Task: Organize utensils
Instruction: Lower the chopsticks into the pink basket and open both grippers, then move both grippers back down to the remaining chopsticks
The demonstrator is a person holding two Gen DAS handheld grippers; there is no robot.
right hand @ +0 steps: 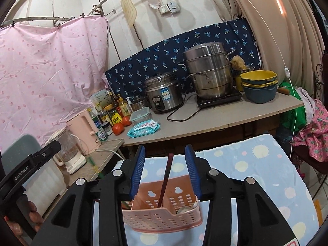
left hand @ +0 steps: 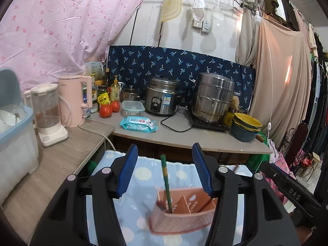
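Observation:
A pink perforated utensil holder (left hand: 182,215) with compartments stands on a blue towel with sun prints (left hand: 143,176). A green chopstick (left hand: 165,178) stands upright in its left compartment. My left gripper (left hand: 164,170) is open above the holder, jaws either side of the chopstick without touching it. In the right wrist view the holder (right hand: 162,209) holds a dark red chopstick (right hand: 165,180) in its middle compartment and spoons (right hand: 184,209) on the right. My right gripper (right hand: 165,170) is open, jaws apart around the red chopstick.
A counter (left hand: 184,135) behind carries a rice cooker (left hand: 162,96), steamer pot (left hand: 213,98), stacked bowls (left hand: 246,127), wet wipes (left hand: 139,124), tomatoes (left hand: 106,109), bottles, pink kettle (left hand: 73,100) and blender (left hand: 48,112). A blue dish bin (left hand: 12,127) stands at left.

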